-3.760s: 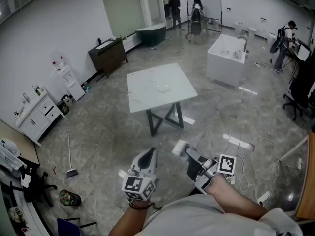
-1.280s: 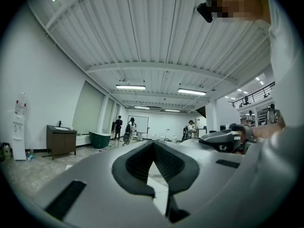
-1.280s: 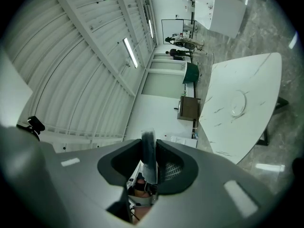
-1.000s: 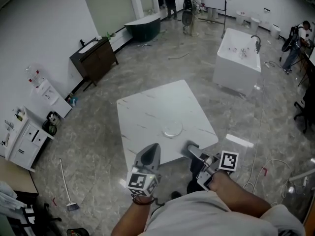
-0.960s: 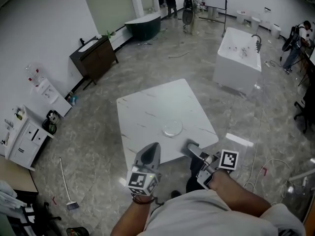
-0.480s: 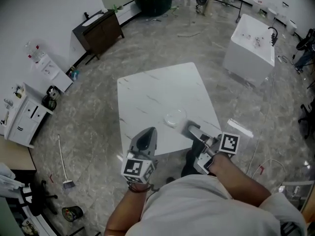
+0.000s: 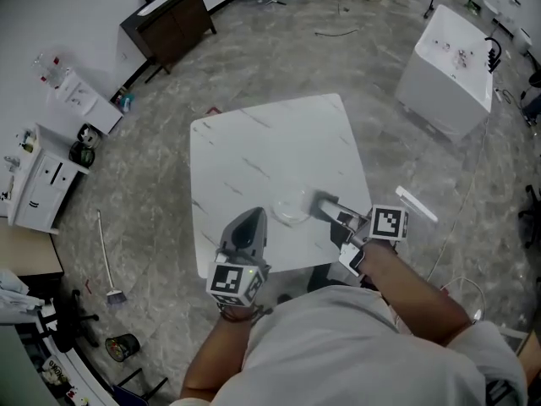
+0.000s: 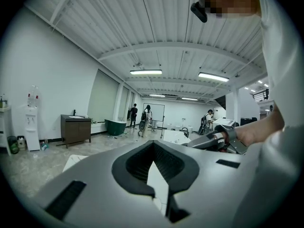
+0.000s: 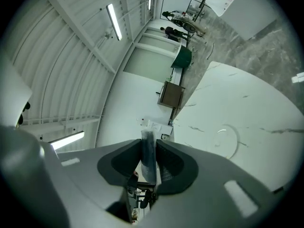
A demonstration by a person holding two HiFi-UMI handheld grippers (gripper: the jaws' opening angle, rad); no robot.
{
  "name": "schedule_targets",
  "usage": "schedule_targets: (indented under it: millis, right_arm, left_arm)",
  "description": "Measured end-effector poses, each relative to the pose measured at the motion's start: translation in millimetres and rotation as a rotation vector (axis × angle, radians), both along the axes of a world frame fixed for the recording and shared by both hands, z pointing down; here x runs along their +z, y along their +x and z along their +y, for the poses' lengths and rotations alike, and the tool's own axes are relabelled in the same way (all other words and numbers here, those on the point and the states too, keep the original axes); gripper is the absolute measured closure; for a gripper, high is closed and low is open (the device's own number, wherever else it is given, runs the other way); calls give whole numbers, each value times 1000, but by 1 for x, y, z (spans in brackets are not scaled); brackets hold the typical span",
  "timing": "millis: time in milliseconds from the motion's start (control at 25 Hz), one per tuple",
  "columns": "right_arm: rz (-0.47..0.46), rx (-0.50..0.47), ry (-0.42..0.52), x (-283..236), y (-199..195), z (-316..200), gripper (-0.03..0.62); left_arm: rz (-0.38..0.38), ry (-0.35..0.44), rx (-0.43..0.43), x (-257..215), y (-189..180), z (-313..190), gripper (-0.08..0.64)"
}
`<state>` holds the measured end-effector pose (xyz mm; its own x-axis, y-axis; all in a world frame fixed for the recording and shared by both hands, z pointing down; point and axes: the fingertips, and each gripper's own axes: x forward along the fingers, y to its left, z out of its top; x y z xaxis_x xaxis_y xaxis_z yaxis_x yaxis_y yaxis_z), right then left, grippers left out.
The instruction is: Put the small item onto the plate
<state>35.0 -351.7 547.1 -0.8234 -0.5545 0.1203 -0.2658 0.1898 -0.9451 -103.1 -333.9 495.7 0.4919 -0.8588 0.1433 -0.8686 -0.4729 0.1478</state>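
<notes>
The small wrapped item (image 9: 148,158) is clamped between the jaws of my right gripper (image 7: 325,204), not yet on the plate. I've walked up to the white table (image 7: 254,150) in the last few seconds, so the clear plate (image 7: 292,207) now sits just beside the tip. I reckon only the placing is left. My left gripper (image 7: 248,228) is closed and empty.

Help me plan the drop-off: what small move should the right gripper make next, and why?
Probably ease the right gripper a little leftward, over the clear plate: its jaws clamp the small dark item, and its tips seem to sit just beside the plate's rim.
</notes>
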Motion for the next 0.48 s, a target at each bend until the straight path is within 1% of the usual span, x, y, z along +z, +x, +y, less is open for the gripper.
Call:
schedule_targets:
  millis: [240, 360, 480]
  right_arm:
    - [29, -120, -80, 59, 0, -41, 495]
    - [31, -154, -152, 95, -6, -52, 495]
    - [63, -172, -201, 127, -9, -61, 495]
  left_arm:
    - [-28, -31, -61, 24, 17, -43, 554]
    - [-27, -62, -77, 41, 22, -55, 554]
    - [-9, -82, -98, 50, 23, -63, 554]
